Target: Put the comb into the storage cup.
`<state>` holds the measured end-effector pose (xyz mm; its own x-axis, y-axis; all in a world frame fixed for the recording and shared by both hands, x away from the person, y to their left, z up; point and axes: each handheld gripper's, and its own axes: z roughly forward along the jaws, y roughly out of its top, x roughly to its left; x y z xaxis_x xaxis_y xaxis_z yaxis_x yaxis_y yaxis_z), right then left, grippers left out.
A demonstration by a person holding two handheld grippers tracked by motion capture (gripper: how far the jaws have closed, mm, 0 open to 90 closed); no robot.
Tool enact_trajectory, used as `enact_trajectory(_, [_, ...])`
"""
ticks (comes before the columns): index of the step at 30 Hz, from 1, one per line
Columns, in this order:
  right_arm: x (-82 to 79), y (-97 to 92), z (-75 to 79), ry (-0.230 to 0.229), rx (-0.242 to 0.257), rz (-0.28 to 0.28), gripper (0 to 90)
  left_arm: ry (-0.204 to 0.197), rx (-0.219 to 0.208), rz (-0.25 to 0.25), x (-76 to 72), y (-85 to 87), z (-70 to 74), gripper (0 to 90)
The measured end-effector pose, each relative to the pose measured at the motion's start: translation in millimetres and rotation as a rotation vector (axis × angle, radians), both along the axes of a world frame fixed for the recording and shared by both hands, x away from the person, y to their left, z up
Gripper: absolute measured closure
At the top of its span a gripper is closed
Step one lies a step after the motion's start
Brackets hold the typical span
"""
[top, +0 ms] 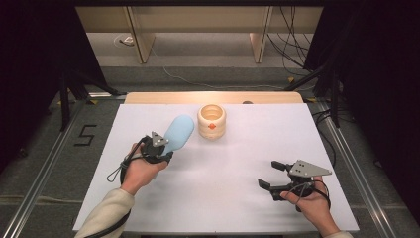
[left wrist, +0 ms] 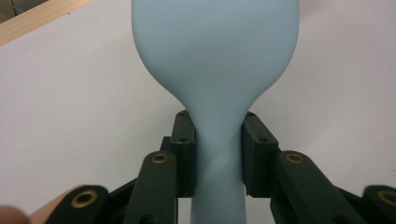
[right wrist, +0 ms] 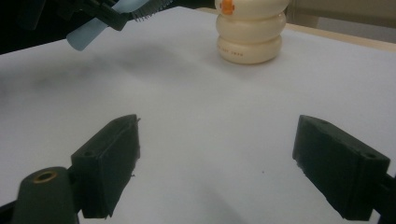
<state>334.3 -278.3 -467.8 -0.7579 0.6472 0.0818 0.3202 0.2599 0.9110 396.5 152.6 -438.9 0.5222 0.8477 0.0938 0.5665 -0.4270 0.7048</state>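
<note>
Brush (top: 178, 133) is gripped by its thin handle in the left gripper (top: 166, 148), its wide end pointed toward the table's (top: 237, 198) far edge, near the cream holder (top: 212, 121). Right gripper (top: 271, 174) is held open over bare table by the near right corner.

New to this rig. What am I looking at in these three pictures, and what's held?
No robot arm here: a person holds a two-jaw tool in each hand at a table with a white top. The high view looks down from above the person's side; the other two come from cameras riding on each tool, looking along its black jaws. The left tool is shut on the narrow neck of a pale blue hairbrush; its bristles show in the right gripper view. The right tool is open, holding nothing, over bare table. Near the far edge stands a cream ribbed holder with an orange mark.
</note>
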Motion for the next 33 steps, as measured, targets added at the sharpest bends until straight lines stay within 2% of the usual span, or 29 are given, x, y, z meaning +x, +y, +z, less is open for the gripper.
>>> enact_trajectory(4, [-0.1, -0.2, 0.4, -0.003, 0.005, -0.003, 15.8, -0.020, -0.012, -0.004, -0.7, -1.0, 0.9, 69.6])
enact_trajectory(13, [-0.1, -0.4, 1.0, -0.010, 0.013, -0.016, 15.0, -0.036, -0.015, -0.034, -2.2, -2.9, 0.5, 69.6])
enact_trajectory(17, [0.0, -0.1, 1.0, -0.011, 0.011, -0.026, 13.7, -0.049, -0.022, -0.033, -2.7, -3.3, 1.6, 69.6])
enact_trajectory(24, [0.7, -0.2, 1.9, -0.025, 0.006, -0.038, 4.2, -0.059, -0.032, -0.036, -3.8, -5.0, 2.8, 69.6])
enact_trajectory(25, [0.9, -0.5, 2.4, -0.027, 0.005, -0.044, 0.6, -0.062, -0.034, -0.038, -4.0, -5.3, 3.0, 69.6])
enact_trajectory(33, [1.5, -0.5, 3.1, -0.037, 0.004, -0.070, 0.4, -0.092, -0.041, -0.051, -7.3, -9.9, 7.4, 69.6])
